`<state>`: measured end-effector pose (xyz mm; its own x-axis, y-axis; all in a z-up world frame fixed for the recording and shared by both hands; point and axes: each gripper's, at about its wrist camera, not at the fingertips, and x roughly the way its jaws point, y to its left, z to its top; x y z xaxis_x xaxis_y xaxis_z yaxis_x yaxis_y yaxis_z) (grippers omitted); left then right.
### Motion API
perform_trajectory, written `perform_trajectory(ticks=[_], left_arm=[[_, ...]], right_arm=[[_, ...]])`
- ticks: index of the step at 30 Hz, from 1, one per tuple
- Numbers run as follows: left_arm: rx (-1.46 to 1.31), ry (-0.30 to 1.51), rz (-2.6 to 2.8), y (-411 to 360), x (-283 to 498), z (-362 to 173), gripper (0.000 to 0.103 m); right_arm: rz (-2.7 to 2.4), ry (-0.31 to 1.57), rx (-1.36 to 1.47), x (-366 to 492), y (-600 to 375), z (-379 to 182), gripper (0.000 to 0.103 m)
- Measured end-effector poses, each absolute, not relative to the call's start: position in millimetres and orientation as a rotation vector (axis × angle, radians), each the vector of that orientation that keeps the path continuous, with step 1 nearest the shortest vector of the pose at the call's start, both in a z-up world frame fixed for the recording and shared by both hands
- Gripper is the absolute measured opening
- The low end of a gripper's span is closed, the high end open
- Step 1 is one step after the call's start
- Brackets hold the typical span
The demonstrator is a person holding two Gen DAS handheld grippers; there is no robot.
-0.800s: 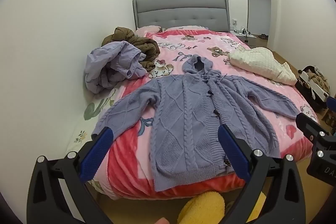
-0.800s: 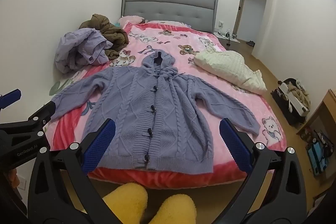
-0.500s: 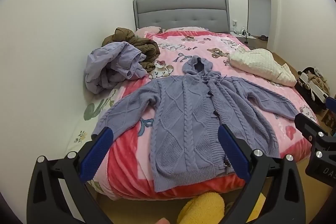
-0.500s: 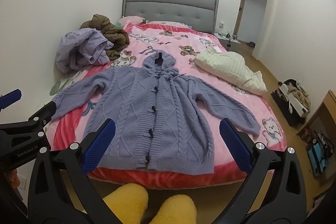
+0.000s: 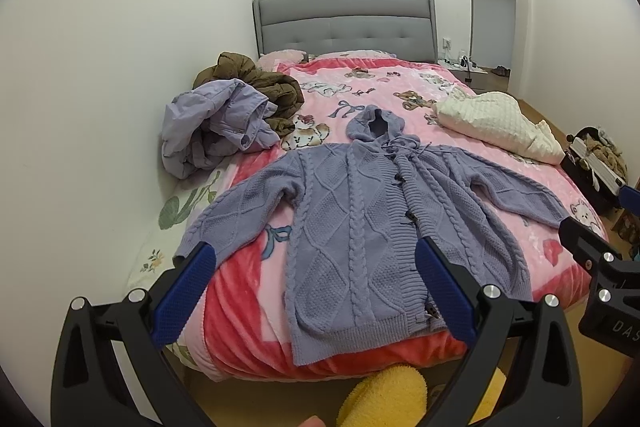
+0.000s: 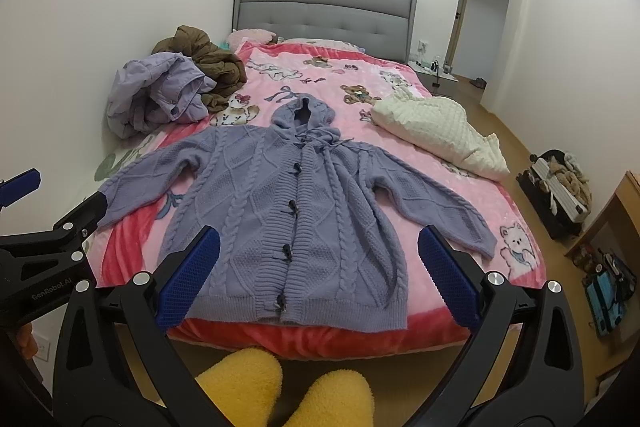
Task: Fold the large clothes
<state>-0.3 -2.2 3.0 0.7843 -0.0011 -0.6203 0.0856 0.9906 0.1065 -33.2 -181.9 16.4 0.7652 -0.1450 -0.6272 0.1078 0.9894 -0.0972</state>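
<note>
At frame centre, cardigan point(image 6: 296, 223) flat on bed point(image 6: 472, 195), buttoned, sleeves spread; left gripper point(image 5: 316, 291) and right gripper point(image 6: 318, 275) both spread wide, holding nothing, lower frame.

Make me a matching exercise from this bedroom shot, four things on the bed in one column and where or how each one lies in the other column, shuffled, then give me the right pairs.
Things
1. purple knit cardigan
2. cream blanket
3. lilac jacket
4. brown coat

Place or state
A. bunched by the wall, nearest the grey headboard
B. spread flat, sleeves out, hem at the foot of the bed
C. crumpled by the wall, in front of the brown heap
D. loosely heaped on the side toward the doorway

Pairs: 1-B, 2-D, 3-C, 4-A
</note>
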Motion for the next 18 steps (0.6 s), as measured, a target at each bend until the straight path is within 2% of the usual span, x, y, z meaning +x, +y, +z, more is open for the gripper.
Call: perform_trajectory(ticks=[18], left_arm=[[0.131,0.666,-0.048,0.3,-0.4,3.0,0.098]], right_arm=[[-0.136,0.683,-0.060,-33.6,-184.2,12.7,0.095]])
